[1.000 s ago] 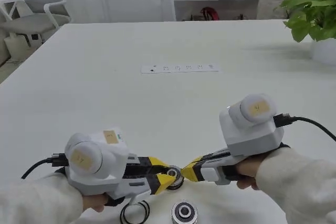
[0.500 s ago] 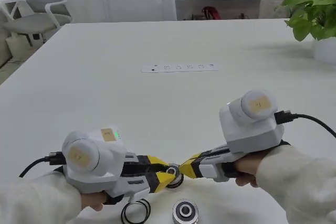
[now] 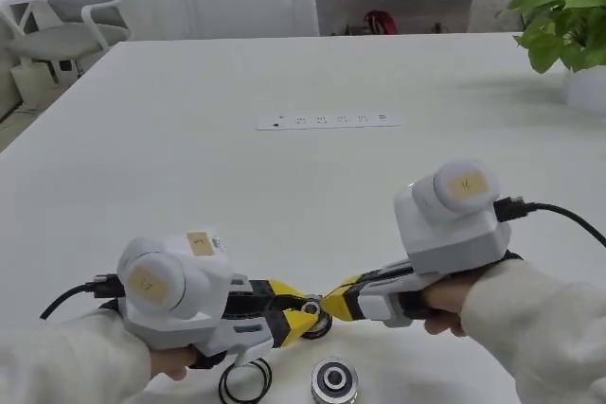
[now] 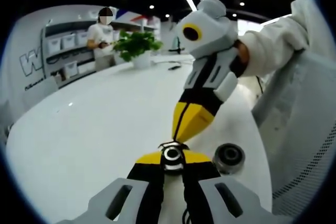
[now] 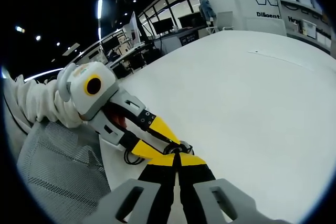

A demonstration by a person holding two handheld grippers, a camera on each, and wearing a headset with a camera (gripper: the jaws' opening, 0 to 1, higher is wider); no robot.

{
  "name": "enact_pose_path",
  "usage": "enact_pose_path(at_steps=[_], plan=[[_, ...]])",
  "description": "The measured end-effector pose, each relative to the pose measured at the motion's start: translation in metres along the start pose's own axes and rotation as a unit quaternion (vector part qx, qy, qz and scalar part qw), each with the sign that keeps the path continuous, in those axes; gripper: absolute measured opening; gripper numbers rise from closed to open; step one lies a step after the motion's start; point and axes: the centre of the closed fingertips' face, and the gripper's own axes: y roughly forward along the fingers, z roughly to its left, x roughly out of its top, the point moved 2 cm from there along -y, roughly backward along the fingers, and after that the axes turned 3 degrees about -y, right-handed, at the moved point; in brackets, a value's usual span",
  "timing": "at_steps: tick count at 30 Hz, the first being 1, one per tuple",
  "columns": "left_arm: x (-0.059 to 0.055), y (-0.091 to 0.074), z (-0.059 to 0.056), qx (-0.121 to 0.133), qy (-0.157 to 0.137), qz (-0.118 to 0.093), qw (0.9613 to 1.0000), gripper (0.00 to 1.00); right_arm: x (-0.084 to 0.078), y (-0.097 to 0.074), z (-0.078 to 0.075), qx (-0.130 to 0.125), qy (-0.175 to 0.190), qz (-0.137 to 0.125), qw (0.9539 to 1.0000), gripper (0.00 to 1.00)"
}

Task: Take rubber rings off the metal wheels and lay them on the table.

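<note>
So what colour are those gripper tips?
Yellow; the right gripper shows it best in the left gripper view.

On a white table (image 3: 189, 139), a socket strip (image 3: 327, 121), black rubber rings (image 3: 243, 385) and a metal wheel (image 3: 333, 380) are laid.

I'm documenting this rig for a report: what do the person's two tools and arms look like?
The left tool and right tool match: bulky white-grey bodies, black jaws ending in pointed yellow tips. Each trails a black cable from its rear. The person wears thick, textured cream-white sleeves down to the wrists.
</note>
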Motion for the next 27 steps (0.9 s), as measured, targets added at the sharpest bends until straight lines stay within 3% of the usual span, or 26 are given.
enact_pose_path(at_steps=[1, 3, 4, 5, 6, 8, 14, 20, 27], plan=[[-0.001, 0.001, -0.001, -0.001, 0.001, 0.001, 1.0, 0.13, 0.001, 0.0, 0.002, 0.005, -0.001, -0.002, 1.0, 0.0], [0.001, 0.001, -0.002, 0.0, 0.003, 0.0, 1.0, 0.13, 0.02, -0.002, 0.02, 0.053, 0.018, -0.05, 0.9972, 0.0], [0.001, 0.001, -0.002, 0.0, 0.002, -0.001, 1.0, 0.13, 0.022, -0.003, 0.013, 0.029, 0.022, -0.037, 0.9986, 0.0], [0.001, 0.001, -0.002, 0.0, 0.002, -0.001, 1.0, 0.13, 0.02, -0.001, 0.004, 0.001, -0.026, -0.022, 0.9994, 0.0], [0.001, 0.001, -0.002, 0.001, 0.003, -0.002, 1.0, 0.13, 0.017, 0.0, 0.007, 0.007, -0.034, -0.023, 0.9991, 0.0], [0.001, 0.001, -0.003, 0.003, 0.006, -0.005, 1.0, 0.13, 0.015, -0.001, 0.008, 0.018, -0.001, -0.035, 0.9992, 0.0], [0.001, 0.0, -0.002, 0.003, -0.01, -0.018, 0.9998, 0.13, 0.007, -0.004, -0.007, -0.006, 0.023, -0.027, 0.9994, 0.0], [0.002, -0.001, -0.001, -0.005, -0.017, -0.006, 0.9998, 0.14, 0.002, -0.004, -0.009, -0.012, 0.03, -0.018, 0.9993, 0.0], [0.002, -0.005, 0.001, -0.002, 0.008, 0.012, 0.9999, 0.16, 0.0, -0.003, -0.01, -0.011, 0.033, -0.016, 0.9993, 0.0]])
